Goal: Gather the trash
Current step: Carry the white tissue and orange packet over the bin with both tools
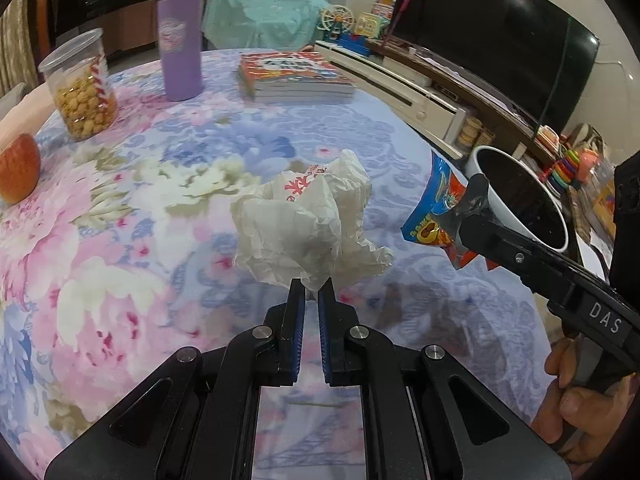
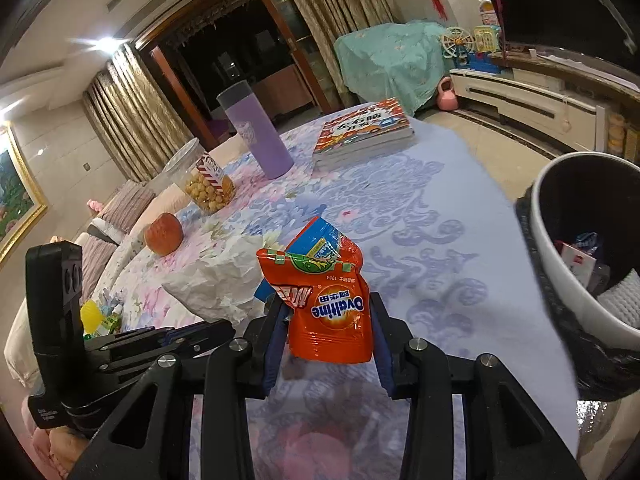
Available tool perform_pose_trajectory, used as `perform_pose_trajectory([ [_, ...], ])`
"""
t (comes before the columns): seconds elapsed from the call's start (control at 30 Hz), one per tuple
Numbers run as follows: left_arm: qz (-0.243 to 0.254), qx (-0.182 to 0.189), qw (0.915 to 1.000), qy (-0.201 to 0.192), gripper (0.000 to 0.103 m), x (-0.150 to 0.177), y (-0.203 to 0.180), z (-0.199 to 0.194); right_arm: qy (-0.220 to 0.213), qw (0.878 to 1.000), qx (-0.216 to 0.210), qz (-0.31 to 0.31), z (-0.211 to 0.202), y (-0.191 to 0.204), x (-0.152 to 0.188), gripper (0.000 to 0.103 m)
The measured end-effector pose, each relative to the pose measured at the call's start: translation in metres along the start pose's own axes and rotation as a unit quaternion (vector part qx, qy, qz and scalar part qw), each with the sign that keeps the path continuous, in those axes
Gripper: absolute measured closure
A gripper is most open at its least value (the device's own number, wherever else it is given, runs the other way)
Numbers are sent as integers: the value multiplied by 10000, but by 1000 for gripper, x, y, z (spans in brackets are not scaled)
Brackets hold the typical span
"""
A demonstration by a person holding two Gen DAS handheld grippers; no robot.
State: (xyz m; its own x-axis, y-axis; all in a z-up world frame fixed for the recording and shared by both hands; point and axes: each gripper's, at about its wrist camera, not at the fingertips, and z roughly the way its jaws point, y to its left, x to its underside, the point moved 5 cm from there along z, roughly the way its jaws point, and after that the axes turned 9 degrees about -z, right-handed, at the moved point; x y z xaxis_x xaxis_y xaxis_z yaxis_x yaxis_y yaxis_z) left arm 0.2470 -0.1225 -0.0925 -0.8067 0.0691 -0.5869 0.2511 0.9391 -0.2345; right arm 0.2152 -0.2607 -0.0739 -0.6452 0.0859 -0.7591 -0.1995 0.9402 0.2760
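Observation:
A crumpled white paper wrapper [image 1: 308, 220] with red print hangs above the floral tablecloth, and my left gripper [image 1: 312, 286] is shut on its lower edge. In the right wrist view an orange Ovaltine packet [image 2: 332, 304], with a blue packet [image 2: 316, 240] behind it, is pinched between the pads of my right gripper [image 2: 326, 308]. The left wrist view shows the right gripper [image 1: 474, 200] holding those packets [image 1: 436, 216] near the table's right edge. A white trash bin [image 2: 552, 248] with a black liner stands just beyond that edge, with some rubbish inside. The wrapper [image 2: 216, 276] and the left gripper [image 2: 226, 326] show left of the packets.
On the round table [image 1: 120, 240] stand an apple [image 1: 18, 174], a clear jar of snack balls [image 1: 82, 88], a purple bottle [image 1: 180, 40] and a stack of books [image 1: 294, 76]. A TV [image 1: 500, 40] and a low cabinet lie past the bin [image 1: 478, 162]. A hand [image 1: 568, 400] grips the right tool.

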Motion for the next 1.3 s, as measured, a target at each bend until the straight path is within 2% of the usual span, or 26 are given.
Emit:
perform_pose_trajectory([
  [0.63,792,423,9958,176,97,3,-103,17,-291,9968,615,410,-58,-73,8,64],
  [1.3,1449,680,9869,213,97,-17,-195,44,-447,9879,1284,741,-107,-156,1,64],
])
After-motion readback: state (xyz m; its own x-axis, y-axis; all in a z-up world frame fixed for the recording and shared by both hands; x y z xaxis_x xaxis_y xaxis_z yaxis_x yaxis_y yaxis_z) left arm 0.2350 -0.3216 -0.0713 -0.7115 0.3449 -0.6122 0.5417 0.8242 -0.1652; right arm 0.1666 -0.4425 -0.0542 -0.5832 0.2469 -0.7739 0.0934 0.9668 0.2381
